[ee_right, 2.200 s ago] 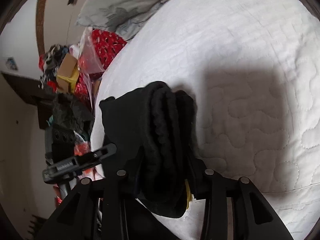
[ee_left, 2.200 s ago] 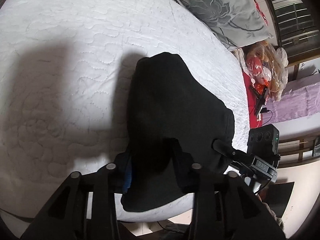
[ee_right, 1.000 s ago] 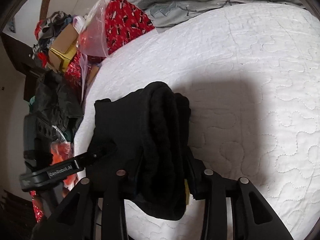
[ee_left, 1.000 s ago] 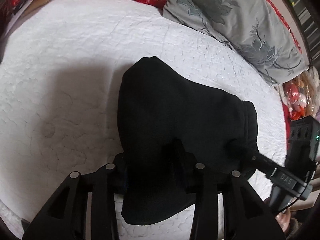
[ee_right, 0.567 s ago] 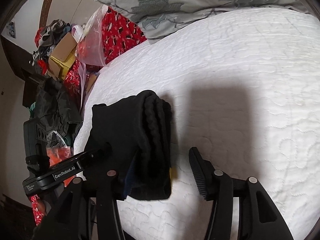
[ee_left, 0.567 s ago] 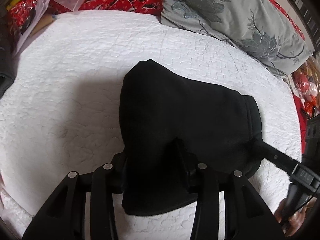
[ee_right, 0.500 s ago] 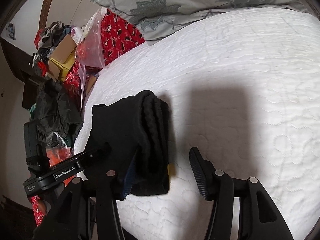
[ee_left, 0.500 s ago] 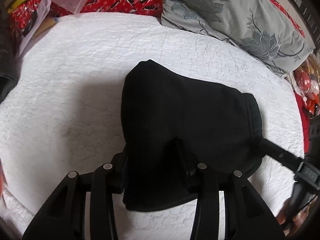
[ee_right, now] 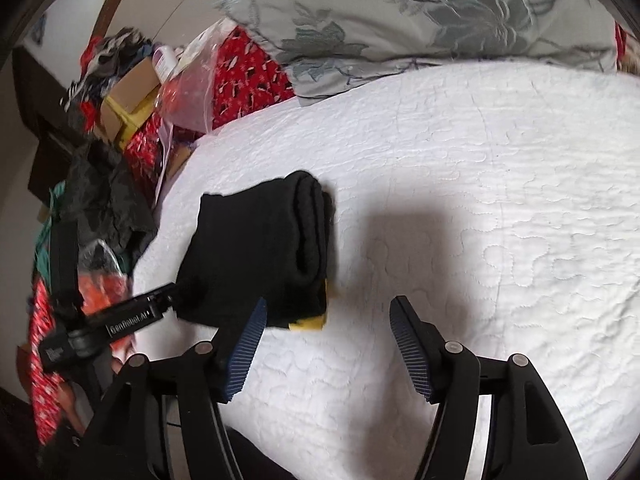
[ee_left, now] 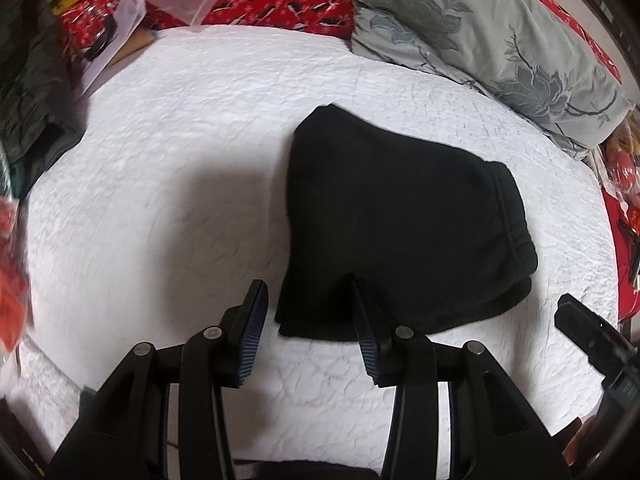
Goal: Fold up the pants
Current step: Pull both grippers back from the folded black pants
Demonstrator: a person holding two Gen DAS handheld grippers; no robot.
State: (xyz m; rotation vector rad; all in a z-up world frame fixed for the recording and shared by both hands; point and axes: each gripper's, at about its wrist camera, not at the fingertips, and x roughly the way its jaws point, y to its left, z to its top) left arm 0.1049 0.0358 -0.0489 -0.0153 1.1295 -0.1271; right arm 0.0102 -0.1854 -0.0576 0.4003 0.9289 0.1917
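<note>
Clutter [ee_right: 132, 120] crowds my upper left, grey pillow [ee_right: 420, 20] up top. Folded pants [ee_right: 260, 256] lie centre-left on the quilt [ee_right: 500, 200]. My right gripper [ee_right: 326, 326] is opening, empty; left gripper [ee_left: 308, 316] parted, holding nothing.

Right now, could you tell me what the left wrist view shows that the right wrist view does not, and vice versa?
Only the left wrist view shows the pants' broad flat top and the left gripper's own fingers, open at the bundle's near edge. Only the right wrist view shows the stacked fold layers, a yellow tag beneath, and the right gripper, jaws opening over bare quilt. Both show the folded pants, quilt and grey floral pillow.
</note>
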